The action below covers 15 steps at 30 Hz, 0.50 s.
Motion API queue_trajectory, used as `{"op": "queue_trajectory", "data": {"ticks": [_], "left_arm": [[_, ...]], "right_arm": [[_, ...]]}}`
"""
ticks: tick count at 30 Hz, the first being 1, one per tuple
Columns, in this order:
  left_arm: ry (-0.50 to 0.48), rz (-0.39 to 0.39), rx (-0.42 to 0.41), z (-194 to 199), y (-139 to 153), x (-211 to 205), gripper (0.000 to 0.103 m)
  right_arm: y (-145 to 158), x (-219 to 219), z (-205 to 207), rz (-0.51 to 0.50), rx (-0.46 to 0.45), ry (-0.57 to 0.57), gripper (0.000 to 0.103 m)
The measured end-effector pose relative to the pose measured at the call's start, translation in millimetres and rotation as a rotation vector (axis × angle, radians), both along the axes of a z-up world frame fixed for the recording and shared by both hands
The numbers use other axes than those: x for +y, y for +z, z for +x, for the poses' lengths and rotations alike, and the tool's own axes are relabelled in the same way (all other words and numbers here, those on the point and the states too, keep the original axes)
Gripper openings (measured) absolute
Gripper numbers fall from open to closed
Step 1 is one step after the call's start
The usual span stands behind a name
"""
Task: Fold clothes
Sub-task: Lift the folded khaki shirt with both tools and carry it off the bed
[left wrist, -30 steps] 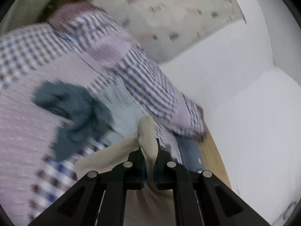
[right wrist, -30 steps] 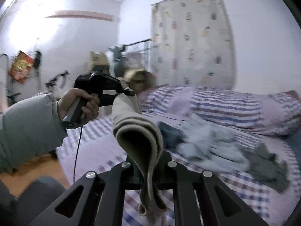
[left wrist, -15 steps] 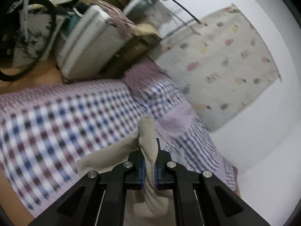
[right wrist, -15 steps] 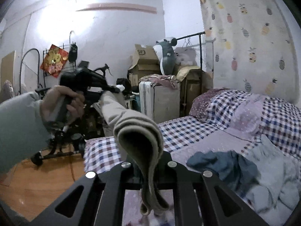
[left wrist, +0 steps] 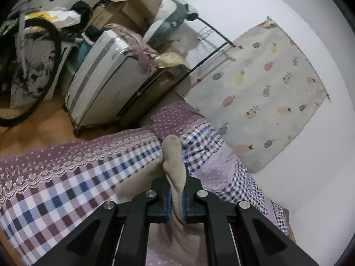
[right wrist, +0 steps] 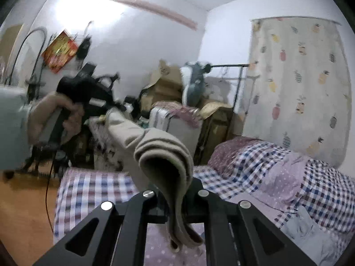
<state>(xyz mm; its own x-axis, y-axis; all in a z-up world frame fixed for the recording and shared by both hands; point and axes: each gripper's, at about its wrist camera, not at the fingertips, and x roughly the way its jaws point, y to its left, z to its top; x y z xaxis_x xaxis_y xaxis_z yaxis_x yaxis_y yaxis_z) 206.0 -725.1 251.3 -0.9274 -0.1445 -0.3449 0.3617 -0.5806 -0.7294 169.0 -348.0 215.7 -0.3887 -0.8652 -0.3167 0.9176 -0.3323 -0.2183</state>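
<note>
Both hand-held grippers, left (left wrist: 176,196) and right (right wrist: 175,201), are clenched on a beige garment (right wrist: 164,155), stretched between them in the air above the bed (left wrist: 66,190). Judged mid-fold: next it needs laying flat on the checked bedspread. Suitcase (left wrist: 104,77) and boxes (left wrist: 133,6) crowd the room.

both the left gripper (left wrist: 176,196) and right gripper (right wrist: 176,196) are clamping cloth (right wrist: 164,153); a hand (right wrist: 55,115) is gripping the left one's handle.
</note>
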Motion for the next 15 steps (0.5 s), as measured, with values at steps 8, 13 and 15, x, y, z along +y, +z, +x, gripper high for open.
{"op": "queue_trajectory", "data": {"ticks": [8,13,15], "left_arm": [[0.075,0.112,-0.135,67.3,-120.9,-19.5,0.005],[0.136,0.163,-0.172,105.6,-159.8,-25.8,0.005],[0.151,0.170,-0.195,114.8,-169.1,-28.1,0.005]], "right_arm": [[-101.9,-22.8,61.2,0.222,0.029,0.159,0.008],[-136.5,-28.3,104.8,0.286,0.034,0.235,0.009],[-142.0,-28.2,117.3,0.299,0.025,0.251,0.009]]}}
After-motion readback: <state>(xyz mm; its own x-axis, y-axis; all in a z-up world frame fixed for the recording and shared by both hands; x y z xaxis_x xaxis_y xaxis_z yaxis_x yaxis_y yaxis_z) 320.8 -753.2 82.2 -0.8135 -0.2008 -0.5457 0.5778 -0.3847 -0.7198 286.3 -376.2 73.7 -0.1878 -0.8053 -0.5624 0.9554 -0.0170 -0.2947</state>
